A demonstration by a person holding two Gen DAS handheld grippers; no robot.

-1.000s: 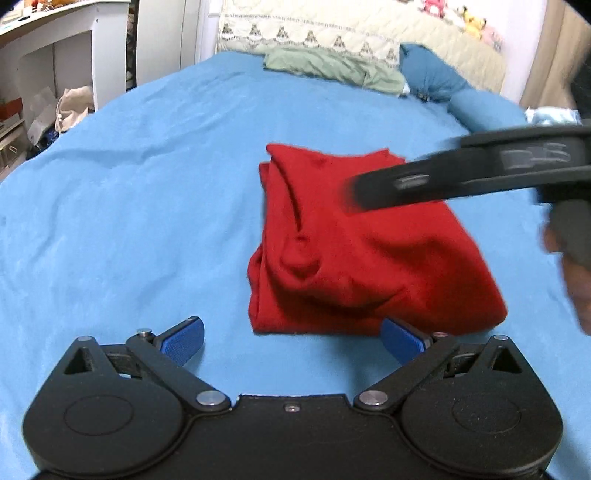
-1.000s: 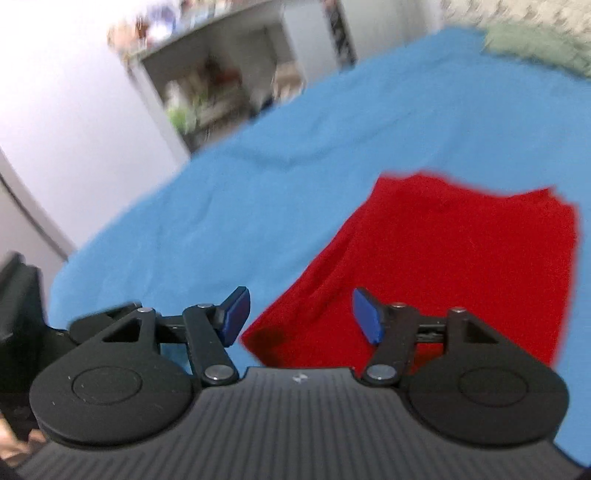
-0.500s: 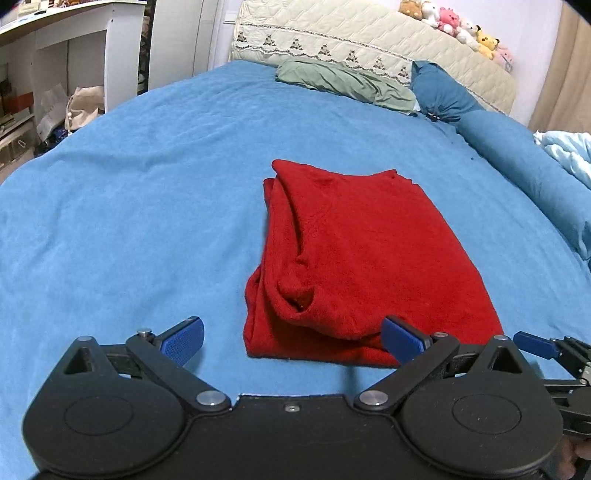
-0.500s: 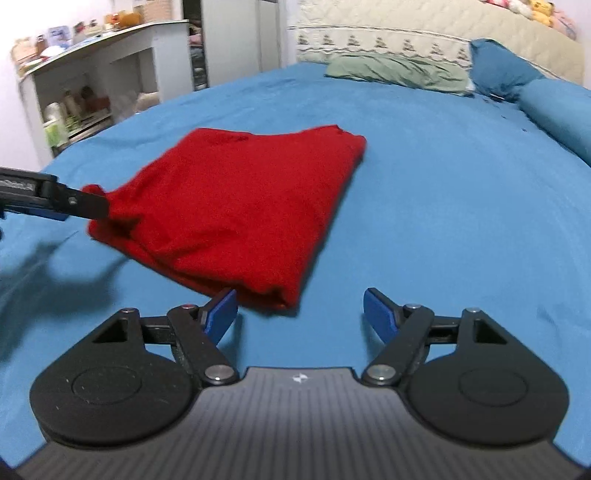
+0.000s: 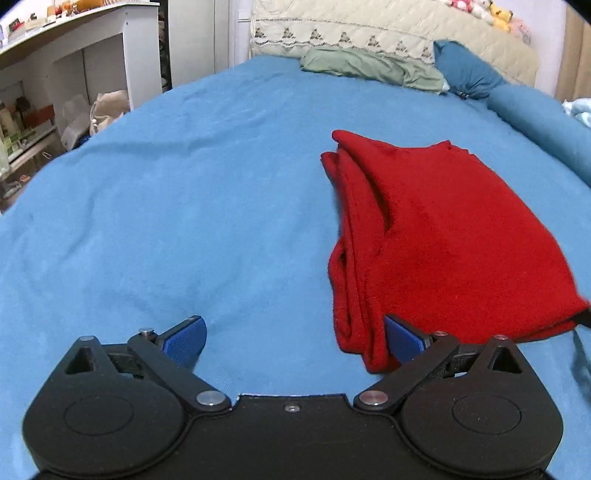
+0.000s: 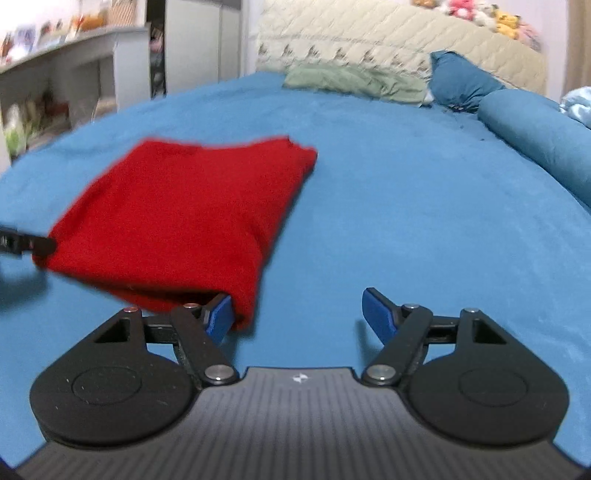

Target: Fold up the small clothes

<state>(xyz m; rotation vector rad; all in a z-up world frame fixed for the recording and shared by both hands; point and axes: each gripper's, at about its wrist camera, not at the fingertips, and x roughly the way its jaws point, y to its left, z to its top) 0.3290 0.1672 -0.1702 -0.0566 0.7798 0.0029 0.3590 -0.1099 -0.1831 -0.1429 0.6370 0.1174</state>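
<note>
Red folded garment [image 6: 177,218] at ten o'clock on blue bedspread [image 6: 406,221]. Right gripper [image 6: 297,314] spread wide at six o'clock, left pad [image 6: 219,317] against garment's near corner. Green cloth [image 6: 351,79] at twelve, blue pillows [image 6: 517,114] at two.

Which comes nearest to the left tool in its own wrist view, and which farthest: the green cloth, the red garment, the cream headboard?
1. Red garment, at the right finger of the left tool.
2. Green cloth, far end of the bed.
3. Cream headboard, behind the cloth.

Green pillow [image 5: 373,68] lies beside blue pillow [image 5: 465,74].
</note>
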